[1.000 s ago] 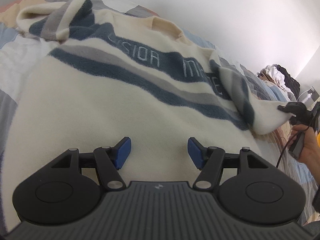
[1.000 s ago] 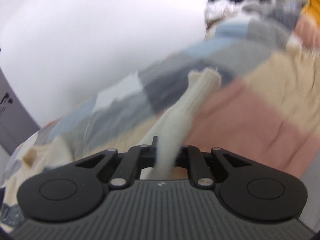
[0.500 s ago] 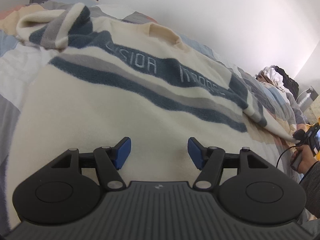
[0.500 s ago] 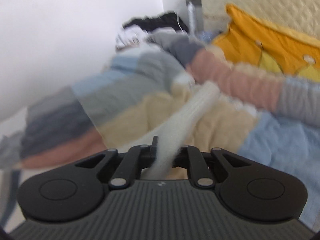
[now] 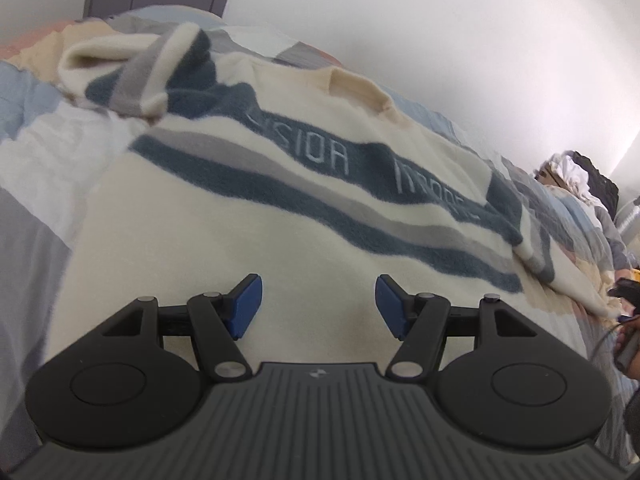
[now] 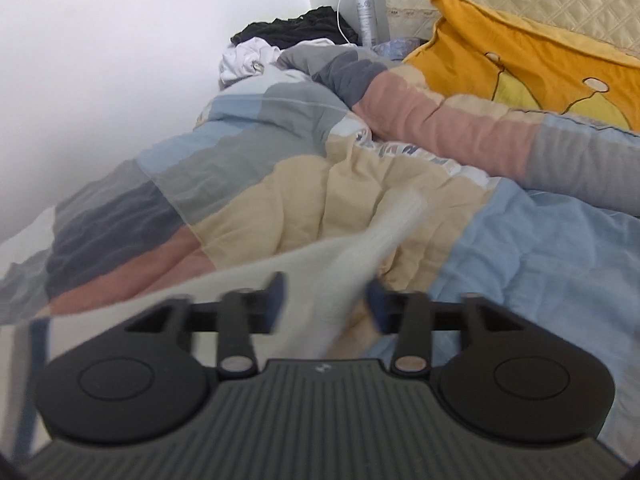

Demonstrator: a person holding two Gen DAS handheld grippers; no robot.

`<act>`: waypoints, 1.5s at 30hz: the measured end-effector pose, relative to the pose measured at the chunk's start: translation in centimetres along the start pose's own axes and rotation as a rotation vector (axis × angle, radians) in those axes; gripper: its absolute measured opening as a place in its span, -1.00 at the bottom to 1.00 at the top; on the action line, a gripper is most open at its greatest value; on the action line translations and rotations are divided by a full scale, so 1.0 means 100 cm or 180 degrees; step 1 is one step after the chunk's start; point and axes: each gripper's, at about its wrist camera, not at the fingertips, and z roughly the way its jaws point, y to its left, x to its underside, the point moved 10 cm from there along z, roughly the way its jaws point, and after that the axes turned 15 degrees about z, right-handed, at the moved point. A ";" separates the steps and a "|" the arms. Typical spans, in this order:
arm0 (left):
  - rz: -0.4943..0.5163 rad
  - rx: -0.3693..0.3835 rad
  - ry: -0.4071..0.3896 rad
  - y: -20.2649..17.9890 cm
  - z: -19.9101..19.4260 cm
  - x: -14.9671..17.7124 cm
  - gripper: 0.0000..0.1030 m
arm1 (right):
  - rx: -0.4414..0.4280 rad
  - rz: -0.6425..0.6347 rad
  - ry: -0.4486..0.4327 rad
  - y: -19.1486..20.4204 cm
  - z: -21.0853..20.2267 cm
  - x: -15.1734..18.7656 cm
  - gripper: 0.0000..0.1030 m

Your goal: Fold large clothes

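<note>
My right gripper (image 6: 324,304) is letting go: its jaws are opening at this moment, and the cream sleeve (image 6: 360,248) lies loose between the blue pads (image 6: 276,296) rather than pinched by them. The cuff end runs forward from the gap and lands on the patchwork quilt (image 6: 280,184), stretched out to the side of the sweater's body, which I judge is the reason for releasing here: a sleeve laid straight and flat is easier to fold in over the chest than a bunched one. My left gripper (image 5: 318,306) hovers over the lower part of the sweater (image 5: 240,240) with its jaws spread and nothing between them, the pads apart and not pressing on the knit; I hold it there, I think, to be ready for the hem or the near side once the sleeves are sorted. From that view the sweater lies face up on the quilt, neckline (image 5: 360,88) away from me, its blue and grey stripes running across the chest. The other sleeve (image 5: 132,76) is still doubled over in a lump at the far left shoulder, so it wants straightening too. At the right edge I can just make out my hand (image 5: 628,348) on the other tool. Past the sleeve end sit an orange pillow (image 6: 520,64) and, by the wall, a heap of dark and white clothes (image 6: 280,40), well apart from the work.
</note>
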 end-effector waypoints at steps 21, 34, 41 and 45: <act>-0.0133 -0.0126 -0.0499 0.019 -0.077 -0.015 0.33 | -0.1851 -0.1070 0.0667 0.216 -0.287 0.125 0.39; -0.0329 -0.0364 -0.0452 0.064 -0.063 -0.021 0.33 | -0.2536 -0.1520 0.1116 0.228 -0.367 0.250 0.37; -0.0686 -0.0601 -0.0275 0.133 -0.004 -0.051 0.33 | -0.2361 -0.1629 0.1227 0.195 -0.318 0.296 0.37; -0.0719 -0.0890 -0.0261 0.176 0.027 -0.070 0.33 | -0.2202 -0.1652 0.1375 0.206 -0.287 0.320 0.37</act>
